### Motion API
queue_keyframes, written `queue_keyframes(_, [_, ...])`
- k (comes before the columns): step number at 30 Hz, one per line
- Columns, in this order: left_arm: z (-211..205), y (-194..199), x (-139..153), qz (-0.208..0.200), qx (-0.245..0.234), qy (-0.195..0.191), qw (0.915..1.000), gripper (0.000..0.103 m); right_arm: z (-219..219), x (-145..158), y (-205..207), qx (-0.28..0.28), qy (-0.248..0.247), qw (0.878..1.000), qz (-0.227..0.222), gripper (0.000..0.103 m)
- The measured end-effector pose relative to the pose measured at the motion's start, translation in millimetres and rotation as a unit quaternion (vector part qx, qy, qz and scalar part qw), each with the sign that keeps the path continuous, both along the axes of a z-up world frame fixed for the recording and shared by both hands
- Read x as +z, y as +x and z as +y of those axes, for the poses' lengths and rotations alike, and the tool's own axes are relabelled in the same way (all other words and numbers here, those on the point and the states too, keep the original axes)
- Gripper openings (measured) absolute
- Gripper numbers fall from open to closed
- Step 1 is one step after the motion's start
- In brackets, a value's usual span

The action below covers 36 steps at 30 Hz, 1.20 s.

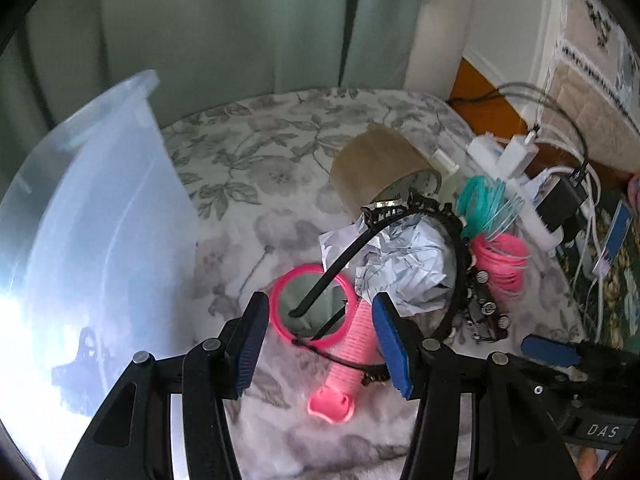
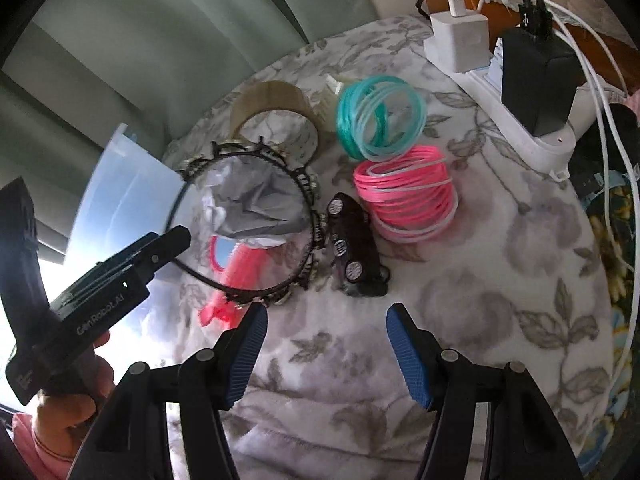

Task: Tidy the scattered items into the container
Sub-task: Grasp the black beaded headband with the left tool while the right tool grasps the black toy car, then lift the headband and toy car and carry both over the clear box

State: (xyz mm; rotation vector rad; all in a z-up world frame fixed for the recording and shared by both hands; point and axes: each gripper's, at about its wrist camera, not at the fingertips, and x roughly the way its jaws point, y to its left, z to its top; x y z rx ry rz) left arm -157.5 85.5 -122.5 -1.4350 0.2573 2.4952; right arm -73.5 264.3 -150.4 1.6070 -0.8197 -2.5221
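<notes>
Scattered items lie on a floral cloth. A pink hand mirror [image 1: 320, 320] [image 2: 236, 264] lies right in front of my open, empty left gripper [image 1: 320, 344]. A black studded headband [image 1: 448, 256] [image 2: 280, 216] arches over crumpled paper [image 1: 404, 264] [image 2: 252, 204]. A brown tape roll [image 1: 380, 168] [image 2: 276, 120], teal coil [image 1: 484, 204] [image 2: 380, 116], pink coil [image 1: 504, 268] [image 2: 408, 196] and black hair clip [image 1: 488, 312] [image 2: 356, 252] lie around. The clear plastic container [image 1: 100, 240] [image 2: 128, 184] stands at the left. My right gripper [image 2: 326, 344] is open and empty, just short of the clip.
A white power strip [image 2: 532, 136] [image 1: 516, 184] with chargers and cables sits at the cloth's far right edge. Green curtains [image 1: 220, 28] hang behind. A small white plastic piece [image 2: 332, 96] lies beside the tape roll.
</notes>
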Motion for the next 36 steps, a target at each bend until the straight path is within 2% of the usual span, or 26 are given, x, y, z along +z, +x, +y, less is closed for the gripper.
queue_keyframes(4, [7, -10, -7, 0.000, -0.012, -0.007, 0.9999, 0.052, 0, -9, -9, -0.001, 0.008, 1.000, -0.009, 0.065])
queue_keyframes(10, [19, -24, -3, 0.011, -0.035, -0.015, 0.9992, 0.025, 0, -21, -20, -0.006, 0.021, 0.999, -0.023, 0.058])
queue_keyframes(13, [22, -27, -1, 0.010, -0.041, -0.008, 0.9991, 0.018, 3, -27, -22, -0.015, 0.015, 0.999, -0.029, 0.058])
queue_keyframes(16, [24, -27, 1, 0.011, -0.045, -0.009, 0.9989, 0.017, 5, -29, -23, -0.023, 0.014, 0.999, -0.028, 0.053])
queue_keyframes(18, [24, -25, 3, 0.013, -0.044, -0.004, 0.9989, 0.016, 6, -30, -21, -0.027, 0.013, 0.999, -0.028, 0.045])
queue_keyframes(22, [23, -22, 4, 0.009, -0.036, 0.006, 0.9993, 0.012, 9, -31, -12, -0.038, 0.002, 0.999, -0.023, 0.043])
queue_keyframes(24, [21, -20, 4, 0.004, -0.032, 0.016, 0.9994, 0.009, 9, -31, -8, -0.039, -0.005, 0.999, -0.019, 0.034])
queue_keyframes(36, [17, 1, 24, 0.015, -0.029, 0.051, 0.9982, 0.006, 7, -20, 29, -0.052, -0.036, 0.998, -0.002, 0.034])
